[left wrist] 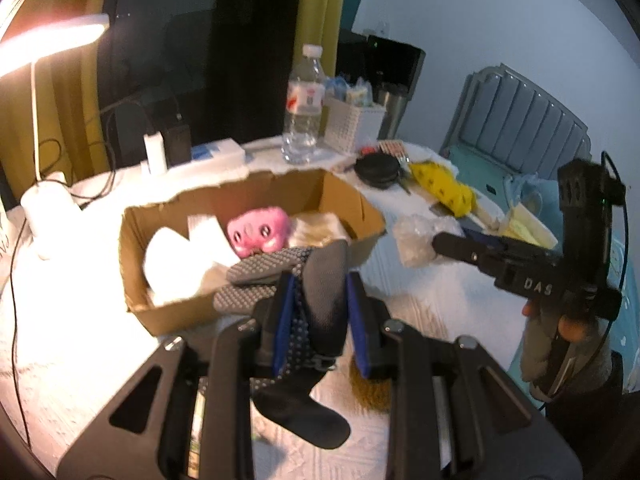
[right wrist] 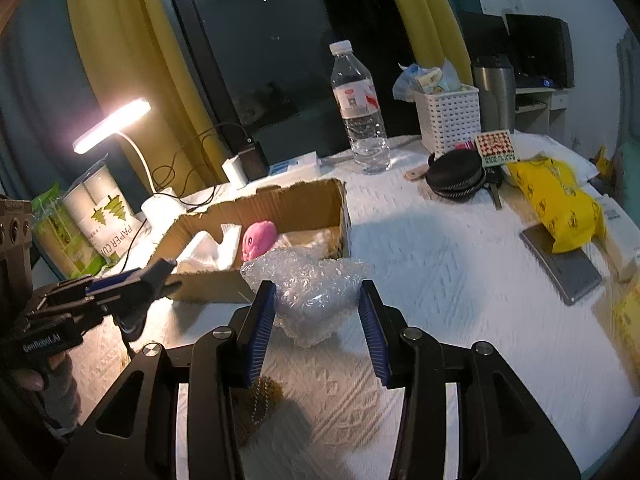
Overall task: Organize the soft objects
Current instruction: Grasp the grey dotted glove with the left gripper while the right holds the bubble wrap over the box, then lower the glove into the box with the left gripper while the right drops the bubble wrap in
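My left gripper (left wrist: 317, 322) is shut on a dark grey dotted sock (left wrist: 320, 300) and holds it above the table, just in front of the cardboard box (left wrist: 256, 196). The box holds a pink plush toy (left wrist: 258, 232), white cloths (left wrist: 180, 256) and a pale soft item. In the right wrist view my right gripper (right wrist: 318, 320) is open, its blue pads either side of a crumpled piece of bubble wrap (right wrist: 308, 288) that lies on the white tablecloth beside the box (right wrist: 280, 208). The pink plush (right wrist: 258, 240) shows inside. The left gripper (right wrist: 132, 284) appears at the left.
A water bottle (right wrist: 360, 112), white basket (right wrist: 448, 120), black round case (right wrist: 456, 176), yellow bag (right wrist: 560, 204) on a grey tablet (right wrist: 568, 268), desk lamp (right wrist: 112, 124) with cables, and paper-cup sleeves (right wrist: 100, 216) stand around. A brownish fuzzy item (right wrist: 256, 404) lies under the right gripper.
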### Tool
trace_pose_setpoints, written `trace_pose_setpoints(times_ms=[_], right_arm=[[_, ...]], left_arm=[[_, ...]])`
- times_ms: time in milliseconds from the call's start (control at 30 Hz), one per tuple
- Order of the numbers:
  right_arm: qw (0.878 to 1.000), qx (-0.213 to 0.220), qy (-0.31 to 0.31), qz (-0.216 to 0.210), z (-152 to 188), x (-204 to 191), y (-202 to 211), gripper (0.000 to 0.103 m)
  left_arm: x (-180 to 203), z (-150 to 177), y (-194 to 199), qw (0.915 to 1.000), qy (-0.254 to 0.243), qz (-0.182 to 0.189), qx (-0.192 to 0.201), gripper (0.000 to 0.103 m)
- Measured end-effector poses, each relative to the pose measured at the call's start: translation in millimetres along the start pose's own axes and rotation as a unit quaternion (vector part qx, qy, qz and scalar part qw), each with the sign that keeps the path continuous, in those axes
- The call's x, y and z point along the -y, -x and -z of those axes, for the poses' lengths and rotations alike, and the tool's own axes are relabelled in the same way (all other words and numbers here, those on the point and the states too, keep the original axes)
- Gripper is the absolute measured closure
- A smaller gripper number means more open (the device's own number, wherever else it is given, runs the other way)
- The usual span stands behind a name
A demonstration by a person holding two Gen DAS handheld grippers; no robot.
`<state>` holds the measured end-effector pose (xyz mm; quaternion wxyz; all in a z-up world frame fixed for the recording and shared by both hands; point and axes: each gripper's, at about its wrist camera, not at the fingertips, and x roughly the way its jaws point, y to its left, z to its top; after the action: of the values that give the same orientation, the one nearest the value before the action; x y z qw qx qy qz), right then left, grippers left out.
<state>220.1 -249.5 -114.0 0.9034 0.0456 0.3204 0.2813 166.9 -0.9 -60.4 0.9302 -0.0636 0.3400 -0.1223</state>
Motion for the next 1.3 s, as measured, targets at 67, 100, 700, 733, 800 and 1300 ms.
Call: trace_pose_setpoints(times_ms=[67, 100, 700, 733, 800, 1300], right_arm=[[1.000, 0.003, 0.003, -0.001, -4.5, -0.9, 0.0, 0.058], [1.000, 0.005, 0.005, -0.001, -7.3, -1.3, -0.4, 0.058], [1.000, 0.016, 0.019, -0.013, -38.5, 1.2, -15.7, 0.058], [1.000, 0.015, 0.019, -0.014, -39.3, 1.6, -17.2, 0.058], [1.000, 0.013, 0.020, -0.015, -41.1, 2.5, -20.7, 0.058], [0.999, 0.007, 0.026, -0.018, -58.3, 9.6, -47.7, 0.058]], left_arm=[[-2.2, -5.9, 2.8, 1.0000, 0.001, -0.003, 0.008, 0.076], [-3.3, -9.6, 3.9, 0.9999, 0.001, -0.005, 0.012, 0.076], [-24.0, -55.9, 6.4, 0.9971, 0.017, -0.021, 0.071, 0.076], [-25.2, -57.8, 5.6, 0.9969, 0.018, -0.021, 0.073, 0.076], [-28.3, -62.4, 3.1, 0.9966, 0.022, -0.020, 0.077, 0.076], [-44.1, -78.6, -38.0, 0.9952, 0.046, -0.013, 0.086, 0.076]])
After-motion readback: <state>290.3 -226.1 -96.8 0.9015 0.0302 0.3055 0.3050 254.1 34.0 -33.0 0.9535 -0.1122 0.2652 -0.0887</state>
